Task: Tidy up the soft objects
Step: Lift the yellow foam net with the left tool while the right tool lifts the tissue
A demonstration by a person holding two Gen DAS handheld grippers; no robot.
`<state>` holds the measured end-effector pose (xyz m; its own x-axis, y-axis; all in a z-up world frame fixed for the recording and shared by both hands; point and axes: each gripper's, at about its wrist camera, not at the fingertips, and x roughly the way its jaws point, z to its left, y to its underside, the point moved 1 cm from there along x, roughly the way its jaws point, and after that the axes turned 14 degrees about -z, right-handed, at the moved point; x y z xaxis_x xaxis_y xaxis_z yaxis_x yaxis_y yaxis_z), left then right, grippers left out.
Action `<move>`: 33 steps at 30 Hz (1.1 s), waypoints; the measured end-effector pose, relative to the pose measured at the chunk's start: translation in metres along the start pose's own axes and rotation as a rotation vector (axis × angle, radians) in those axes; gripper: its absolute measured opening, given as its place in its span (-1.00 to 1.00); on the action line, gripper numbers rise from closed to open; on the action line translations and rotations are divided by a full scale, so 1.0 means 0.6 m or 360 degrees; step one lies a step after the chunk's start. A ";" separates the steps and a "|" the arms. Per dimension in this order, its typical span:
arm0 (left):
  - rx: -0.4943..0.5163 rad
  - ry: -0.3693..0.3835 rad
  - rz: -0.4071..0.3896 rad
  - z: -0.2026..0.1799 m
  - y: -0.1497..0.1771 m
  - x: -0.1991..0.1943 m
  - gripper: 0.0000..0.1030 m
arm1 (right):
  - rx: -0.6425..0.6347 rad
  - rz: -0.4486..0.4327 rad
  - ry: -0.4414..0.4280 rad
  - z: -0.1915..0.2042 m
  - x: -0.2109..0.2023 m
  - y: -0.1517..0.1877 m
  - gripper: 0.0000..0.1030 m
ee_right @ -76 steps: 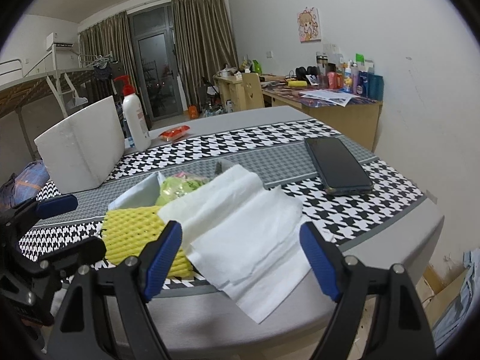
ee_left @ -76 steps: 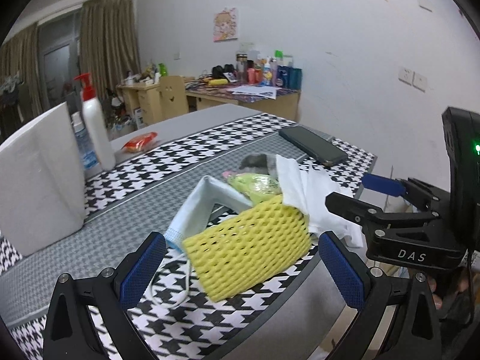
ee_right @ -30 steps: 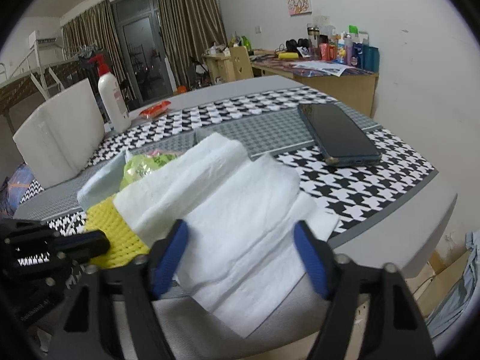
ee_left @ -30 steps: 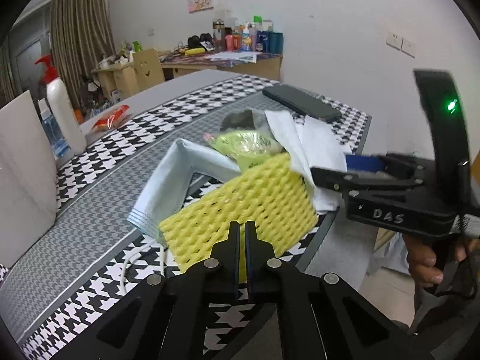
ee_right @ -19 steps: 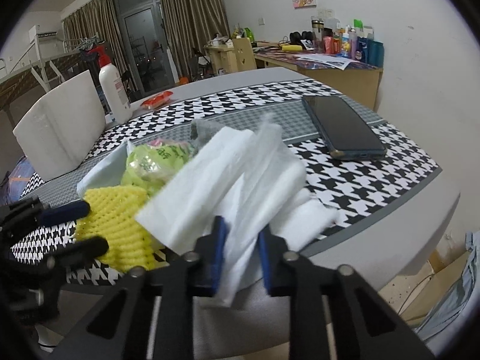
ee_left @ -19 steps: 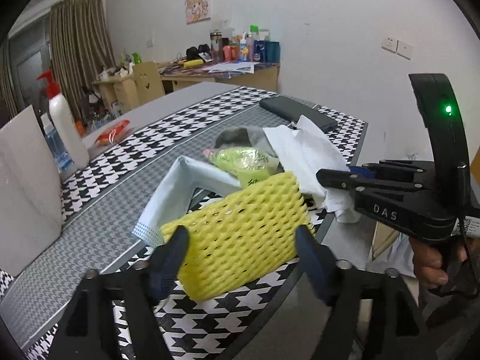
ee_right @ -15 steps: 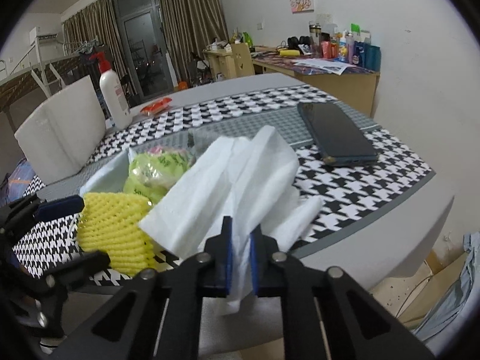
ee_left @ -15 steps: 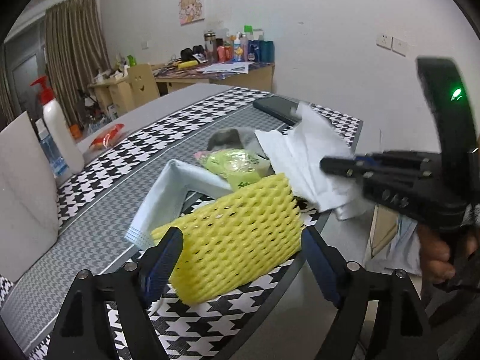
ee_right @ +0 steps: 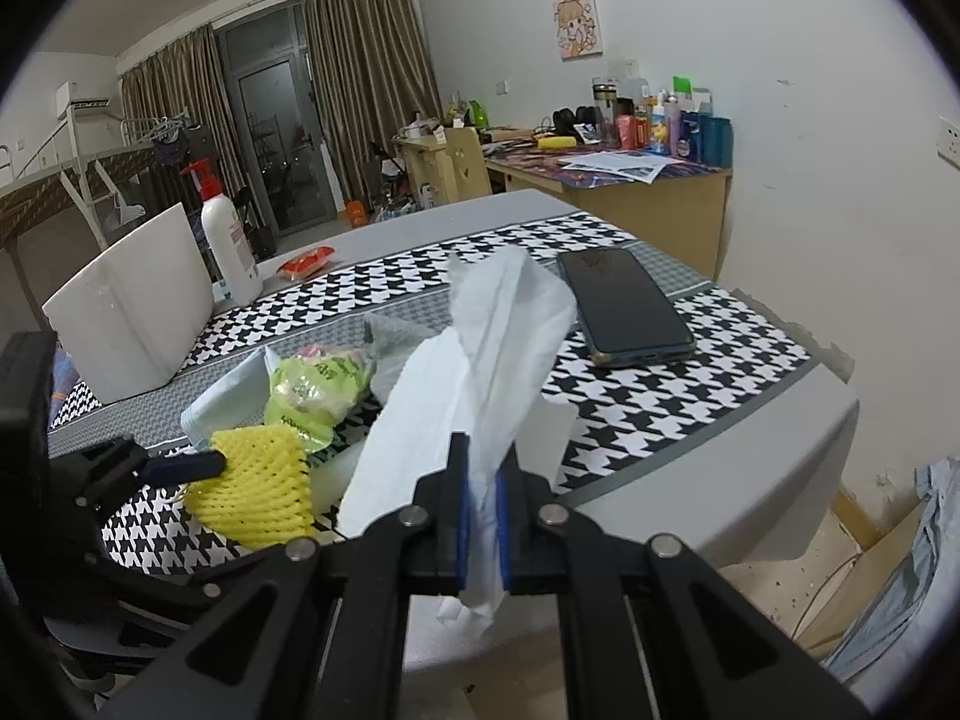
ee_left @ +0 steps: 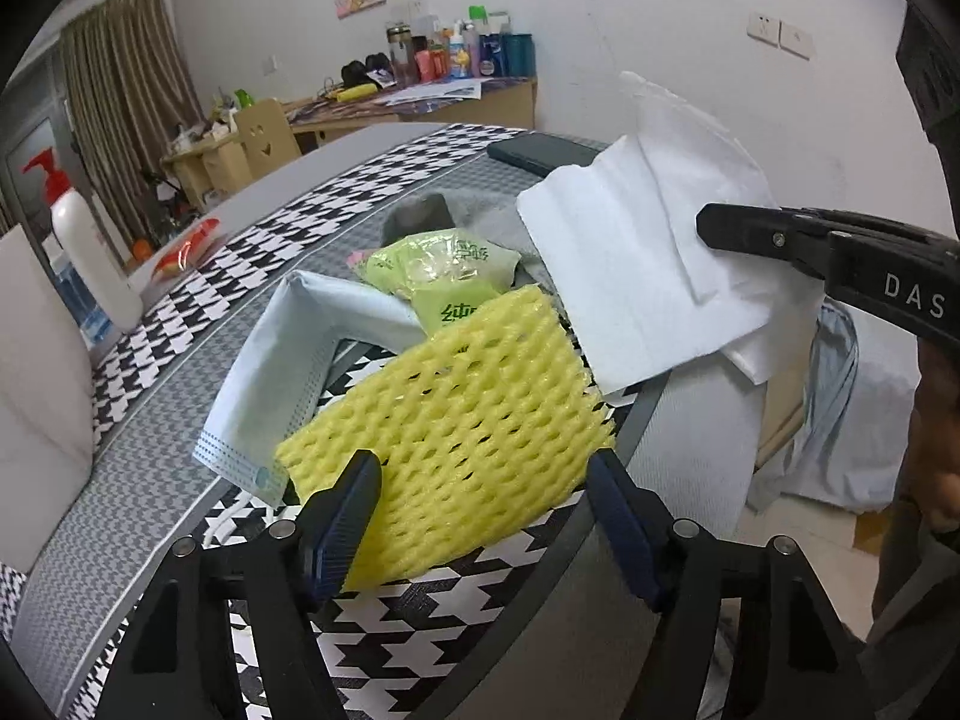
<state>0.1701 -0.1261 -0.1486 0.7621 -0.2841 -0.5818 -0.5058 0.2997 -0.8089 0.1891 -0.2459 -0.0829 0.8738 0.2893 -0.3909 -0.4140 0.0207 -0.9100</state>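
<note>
A yellow foam net point(ee_left: 456, 420) lies at the table's near edge. My left gripper point(ee_left: 480, 498) straddles it, a blue pad at each side, and its jaws are closing; the net looks unsquashed. My right gripper point(ee_right: 480, 516) is shut on a white tissue point(ee_right: 480, 360) and holds it up off the table; the left wrist view shows the tissue point(ee_left: 630, 264) hanging from that gripper point(ee_left: 708, 222). Behind the net lie a pale blue face mask point(ee_left: 270, 372), a green packet point(ee_left: 438, 270) and a grey soft item point(ee_left: 420, 216).
A dark phone point(ee_right: 624, 306) lies on the houndstooth runner to the right. A white box point(ee_right: 132, 312), a pump bottle point(ee_right: 225, 246) and a red packet point(ee_right: 306, 261) stand at the back left. The table edge point(ee_right: 750, 438) runs close below the grippers.
My right gripper shut on the tissue and lifted it off the table. My left gripper went from shut to open and settled around the foam net.
</note>
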 end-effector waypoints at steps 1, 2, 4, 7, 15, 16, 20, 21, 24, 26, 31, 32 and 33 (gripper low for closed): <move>0.0008 0.0005 0.0003 -0.002 0.000 0.000 0.31 | 0.0001 0.0002 -0.0003 0.001 0.000 0.001 -0.80; 0.0015 0.0009 0.0006 -0.003 0.000 0.000 0.24 | 0.0000 0.0003 -0.0003 0.000 -0.001 0.002 -0.80; 0.0029 0.0006 0.0002 -0.005 0.002 -0.002 0.11 | 0.0001 0.0005 -0.0005 0.001 -0.003 0.004 -0.80; 0.0018 -0.0069 0.0012 0.005 0.004 -0.005 -0.43 | 0.0017 0.0005 -0.0009 0.000 -0.007 0.005 -0.80; -0.0043 -0.0071 -0.0117 0.015 -0.002 -0.054 -0.65 | 0.0009 -0.0024 -0.0003 0.005 -0.030 -0.001 -0.80; -0.0063 -0.0073 -0.0139 0.017 -0.004 -0.064 -0.65 | 0.0005 -0.0026 -0.0001 0.007 -0.031 -0.002 -0.80; -0.0123 -0.0101 -0.0203 0.029 -0.010 -0.097 -0.65 | -0.0011 -0.0049 -0.0012 0.017 -0.043 -0.012 -0.80; -0.0134 -0.0110 -0.0222 0.032 -0.013 -0.105 -0.65 | -0.0017 -0.0059 -0.0017 0.020 -0.047 -0.015 -0.80; -0.0157 -0.0119 -0.0274 0.037 -0.021 -0.128 -0.65 | -0.0040 -0.0085 -0.0025 0.030 -0.058 -0.025 -0.80; -0.0156 -0.0143 -0.0306 0.039 -0.025 -0.142 -0.65 | -0.0047 -0.0100 -0.0029 0.033 -0.062 -0.030 -0.81; -0.0190 -0.0190 -0.0375 0.053 -0.034 -0.172 -0.65 | -0.0066 -0.0119 -0.0043 0.043 -0.066 -0.043 -0.81; -0.0199 -0.0197 -0.0389 0.057 -0.036 -0.179 -0.65 | -0.0072 -0.0123 -0.0052 0.046 -0.067 -0.045 -0.81; -0.0207 -0.0203 -0.0397 0.060 -0.036 -0.184 -0.65 | -0.0079 -0.0127 -0.0057 0.048 -0.067 -0.047 -0.81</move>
<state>0.1116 -0.0685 -0.0639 0.9098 -0.2149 -0.3550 -0.3377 0.1136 -0.9344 0.1580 -0.2304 -0.0374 0.8936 0.3225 -0.3123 -0.3293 -0.0020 -0.9442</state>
